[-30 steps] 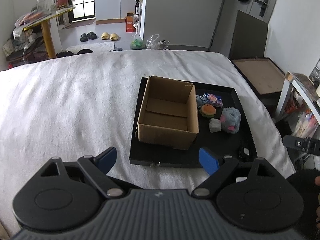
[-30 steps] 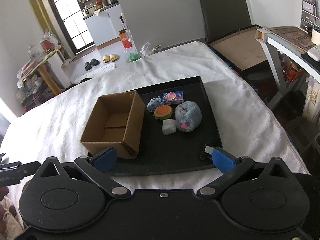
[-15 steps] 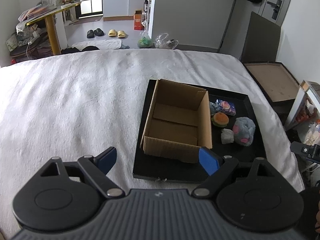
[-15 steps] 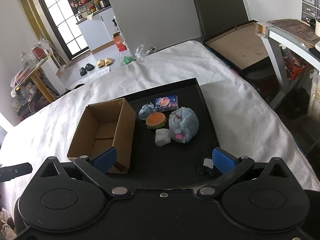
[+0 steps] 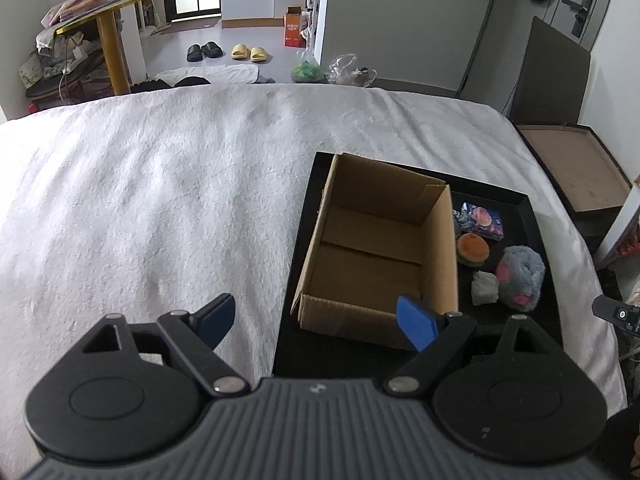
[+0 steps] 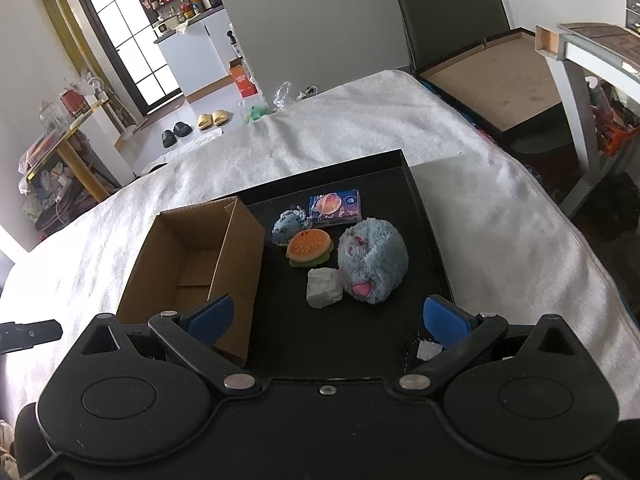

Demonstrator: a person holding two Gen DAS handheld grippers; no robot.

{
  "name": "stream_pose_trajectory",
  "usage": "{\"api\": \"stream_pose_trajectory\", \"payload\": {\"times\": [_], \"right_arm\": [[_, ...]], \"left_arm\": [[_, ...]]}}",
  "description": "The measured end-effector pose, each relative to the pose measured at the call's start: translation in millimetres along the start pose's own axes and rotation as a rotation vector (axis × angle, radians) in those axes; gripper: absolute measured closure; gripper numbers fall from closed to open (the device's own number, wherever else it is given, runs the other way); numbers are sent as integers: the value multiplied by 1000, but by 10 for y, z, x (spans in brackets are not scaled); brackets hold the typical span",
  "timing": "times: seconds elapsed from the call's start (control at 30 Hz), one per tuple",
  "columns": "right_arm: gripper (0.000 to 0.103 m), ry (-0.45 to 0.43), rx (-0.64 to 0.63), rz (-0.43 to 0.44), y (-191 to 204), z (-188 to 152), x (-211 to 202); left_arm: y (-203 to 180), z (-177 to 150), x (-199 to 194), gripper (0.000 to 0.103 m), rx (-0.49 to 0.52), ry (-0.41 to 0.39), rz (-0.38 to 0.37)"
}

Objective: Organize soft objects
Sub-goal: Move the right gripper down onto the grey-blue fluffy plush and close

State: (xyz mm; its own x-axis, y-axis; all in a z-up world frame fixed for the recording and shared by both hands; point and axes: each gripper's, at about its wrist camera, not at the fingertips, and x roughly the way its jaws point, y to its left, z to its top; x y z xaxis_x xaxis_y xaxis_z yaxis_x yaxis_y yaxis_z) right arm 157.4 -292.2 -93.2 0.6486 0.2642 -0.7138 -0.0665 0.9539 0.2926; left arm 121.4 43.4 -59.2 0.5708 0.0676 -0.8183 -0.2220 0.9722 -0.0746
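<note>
Left hand-held gripper (image 5: 316,320) is hovering over the bed w/ fingers spread wide, gripping nothing. Right hand-held gripper (image 6: 328,318) is hanging above the black tray (image 6: 348,340), also wide apart and holding nothing. Cardboard box (image 6: 192,264) is sitting open on the tray's left, long axis running away from the cameras. Beside it, right side, burger toy (image 6: 309,247), fluffy blue toy (image 6: 372,264), grey lump (image 6: 323,288) and small blue toy (image 6: 290,229) are lying clustered, touching.
</note>
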Motion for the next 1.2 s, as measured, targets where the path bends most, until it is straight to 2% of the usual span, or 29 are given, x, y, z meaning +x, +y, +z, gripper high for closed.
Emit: {"api": "stream_pose_trajectory", "payload": {"times": [0.4, 0.77, 1.1, 1.2], "right_arm": [[9, 41, 3, -9, -105, 95, 494], [9, 92, -30, -42, -138, 149, 1014], [11, 123, -27, -69, -251, 153, 1353], [15, 136, -28, -75, -263, 150, 1462]], "left_arm": [[99, 111, 477, 26, -41, 29, 39], [93, 191, 968, 35, -31, 91, 70], [64, 266, 1328, 40, -26, 138, 96], [43, 270, 1411, 43, -17, 144, 105]]}}
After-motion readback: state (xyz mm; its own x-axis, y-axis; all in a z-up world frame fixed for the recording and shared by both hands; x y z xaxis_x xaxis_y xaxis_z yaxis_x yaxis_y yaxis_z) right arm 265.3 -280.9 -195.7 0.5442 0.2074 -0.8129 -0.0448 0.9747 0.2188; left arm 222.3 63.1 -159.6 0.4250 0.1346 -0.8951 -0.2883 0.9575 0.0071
